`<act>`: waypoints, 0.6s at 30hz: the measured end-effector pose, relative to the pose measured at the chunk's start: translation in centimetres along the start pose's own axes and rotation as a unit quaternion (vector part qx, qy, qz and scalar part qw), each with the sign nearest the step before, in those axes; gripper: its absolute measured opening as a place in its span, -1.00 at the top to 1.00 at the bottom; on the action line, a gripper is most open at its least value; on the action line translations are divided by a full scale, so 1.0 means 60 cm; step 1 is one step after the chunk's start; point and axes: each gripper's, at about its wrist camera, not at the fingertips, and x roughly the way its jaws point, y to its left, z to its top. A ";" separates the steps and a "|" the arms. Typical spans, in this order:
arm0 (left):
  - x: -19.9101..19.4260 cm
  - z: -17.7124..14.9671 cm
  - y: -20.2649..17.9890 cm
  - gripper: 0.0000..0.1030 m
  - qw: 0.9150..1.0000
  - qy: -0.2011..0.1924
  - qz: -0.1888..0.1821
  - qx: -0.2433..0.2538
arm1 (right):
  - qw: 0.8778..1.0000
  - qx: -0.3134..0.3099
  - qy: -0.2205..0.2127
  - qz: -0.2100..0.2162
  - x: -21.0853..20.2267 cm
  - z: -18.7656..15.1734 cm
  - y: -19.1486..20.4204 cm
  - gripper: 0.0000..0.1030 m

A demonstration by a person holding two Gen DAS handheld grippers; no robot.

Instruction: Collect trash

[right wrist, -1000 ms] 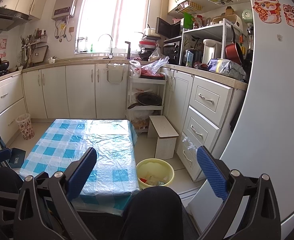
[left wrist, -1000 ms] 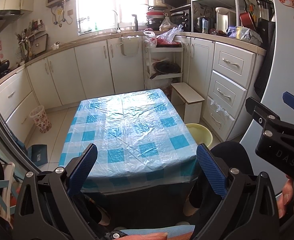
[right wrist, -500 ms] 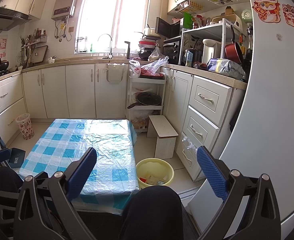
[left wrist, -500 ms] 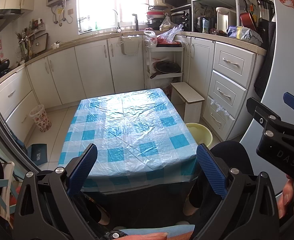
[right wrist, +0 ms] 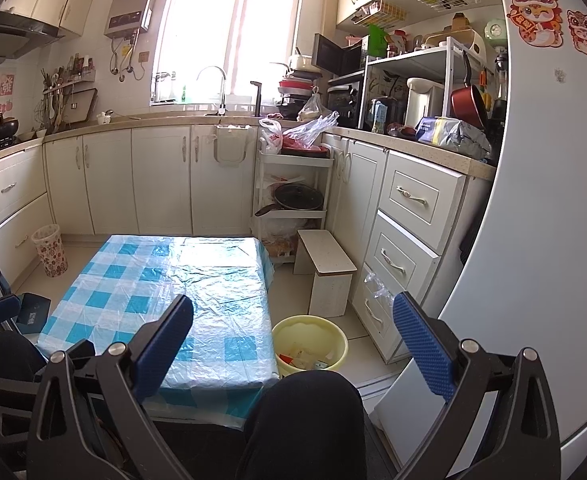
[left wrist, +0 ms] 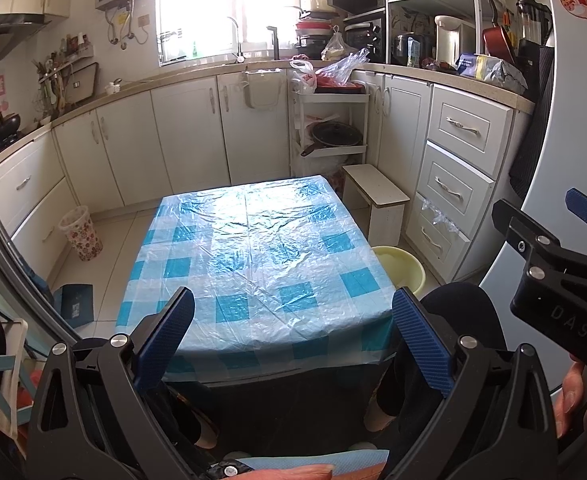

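**Kitchen inspection: bench bare, trash already in basin, both tools idle**

The room is a small kitchen with white cabinets on three sides, a bright window over the sink at 12 o'clock, and a low bench (left wrist: 253, 248) in the middle of the floor, covered by a blue-and-white checked plastic sheet. No loose item is visible on the sheet in either view.

The left gripper (left wrist: 293, 336) hangs over the near edge of the bench with its fingers spread wide and nothing between them. The right gripper (right wrist: 293, 340) is likewise spread and empty, held above the person's dark-clad knee (right wrist: 305, 412).

The only trash in sight lies in the yellow basin (right wrist: 335, 336), which stands on the floor just beside the bench's right near corner, at about 1 o'clock from the right gripper. Scraps and wrappers (right wrist: 303, 358) rest in its bottom; their kind is too small to tell. A patterned wastebasket (right wrist: 49, 250) stands well apart at 10 o'clock, near the left cabinets.

Assessment: the step in hand appears to be locating the next piece. Recommended practice:

- Scan the floor around the bench and the small stool (right wrist: 325, 268) before committing either tool.
- Use the right gripper for anything on the basin side; it is the nearer.
- Approach thin wrappers from above, fingers straddling a raised fold, since flat film will slip.
- Keep clear of the plastic sheet; pinching it would drag the cover.
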 end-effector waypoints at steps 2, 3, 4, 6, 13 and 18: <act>0.001 0.000 0.001 -0.85 1.000 0.001 0.000 -0.001 | 1.000 -0.001 0.000 0.000 0.001 -0.001 -0.001 -0.86; 0.002 0.001 0.001 -0.85 1.000 0.001 0.000 -0.001 | 1.000 -0.001 0.000 0.000 0.001 -0.001 0.001 -0.86; 0.002 0.000 0.001 -0.85 1.000 0.001 0.000 -0.002 | 1.000 -0.001 0.000 0.000 0.001 -0.001 0.001 -0.86; 0.003 0.000 0.002 -0.85 1.000 0.002 -0.001 -0.003 | 1.000 -0.001 0.001 0.000 0.001 -0.001 0.001 -0.86; 0.003 -0.001 0.005 -0.85 1.000 0.003 -0.002 -0.004 | 1.000 -0.004 0.002 0.001 0.004 -0.003 0.003 -0.86; 0.006 -0.001 0.006 -0.85 1.000 0.006 -0.003 -0.008 | 1.000 -0.005 0.002 0.001 0.005 -0.004 0.004 -0.86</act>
